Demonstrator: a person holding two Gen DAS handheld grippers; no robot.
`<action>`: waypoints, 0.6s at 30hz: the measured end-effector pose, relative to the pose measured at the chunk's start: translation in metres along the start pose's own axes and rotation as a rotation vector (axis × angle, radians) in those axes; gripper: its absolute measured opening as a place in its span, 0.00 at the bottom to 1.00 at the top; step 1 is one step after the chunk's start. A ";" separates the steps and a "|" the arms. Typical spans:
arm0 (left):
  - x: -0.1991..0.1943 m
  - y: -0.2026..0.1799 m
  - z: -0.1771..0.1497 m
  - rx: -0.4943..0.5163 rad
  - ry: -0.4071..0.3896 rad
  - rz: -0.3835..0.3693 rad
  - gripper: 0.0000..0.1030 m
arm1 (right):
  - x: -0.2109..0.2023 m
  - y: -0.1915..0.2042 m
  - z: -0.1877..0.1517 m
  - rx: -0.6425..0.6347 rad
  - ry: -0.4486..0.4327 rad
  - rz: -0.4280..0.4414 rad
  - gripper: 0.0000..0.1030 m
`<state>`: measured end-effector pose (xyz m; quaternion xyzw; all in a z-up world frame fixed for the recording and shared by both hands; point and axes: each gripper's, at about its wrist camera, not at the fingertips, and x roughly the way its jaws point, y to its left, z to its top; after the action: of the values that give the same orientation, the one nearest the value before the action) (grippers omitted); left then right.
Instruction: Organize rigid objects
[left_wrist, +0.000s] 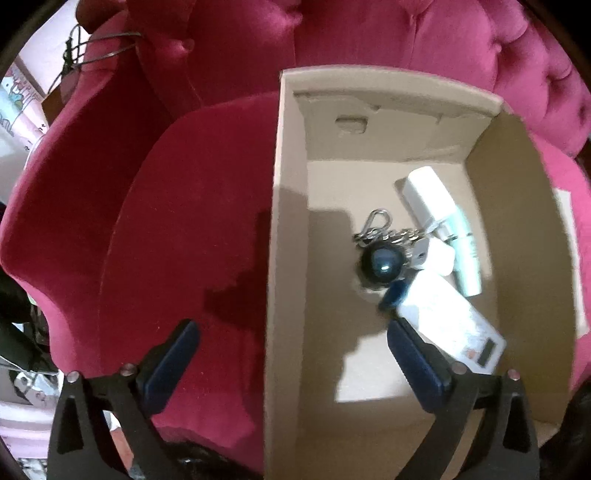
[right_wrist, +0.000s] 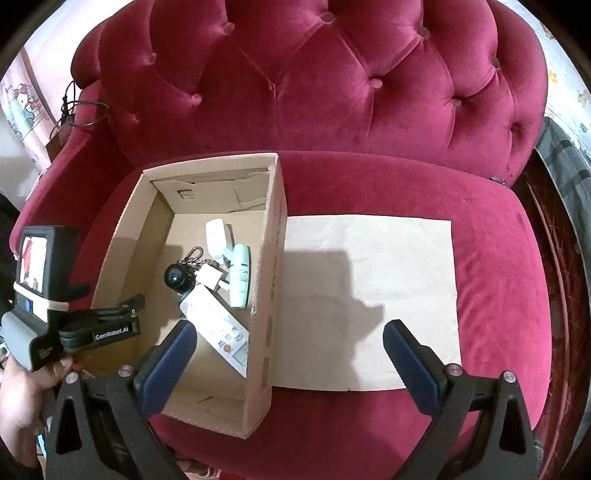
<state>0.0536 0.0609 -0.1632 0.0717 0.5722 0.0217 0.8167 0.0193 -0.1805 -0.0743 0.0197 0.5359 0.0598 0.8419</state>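
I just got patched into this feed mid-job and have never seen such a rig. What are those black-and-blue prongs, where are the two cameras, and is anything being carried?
No robot here: a person holds hand-held tongs, one in each hand. Each picture comes from a camera on one pair, looking along its two blue-padded fingers. The left tongs are open over the cardboard box and hold nothing. The right tongs are open and empty too, over a flat cardboard sheet on a red sofa. The right view also shows the left tongs from the side. In the box lie a keychain with a dark ball, a pale tube, white packets and a card.
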 end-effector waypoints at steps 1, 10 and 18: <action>-0.005 -0.001 -0.002 -0.001 -0.007 -0.007 1.00 | -0.003 0.001 -0.001 -0.001 -0.005 0.000 1.00; -0.063 -0.021 -0.014 0.026 -0.084 -0.009 1.00 | -0.024 0.002 -0.011 0.000 -0.036 -0.004 1.00; -0.101 -0.039 -0.037 0.044 -0.133 -0.011 1.00 | -0.052 -0.004 -0.020 0.003 -0.076 -0.018 1.00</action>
<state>-0.0178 0.0137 -0.0876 0.0879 0.5173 -0.0001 0.8513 -0.0208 -0.1915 -0.0363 0.0183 0.5039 0.0509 0.8621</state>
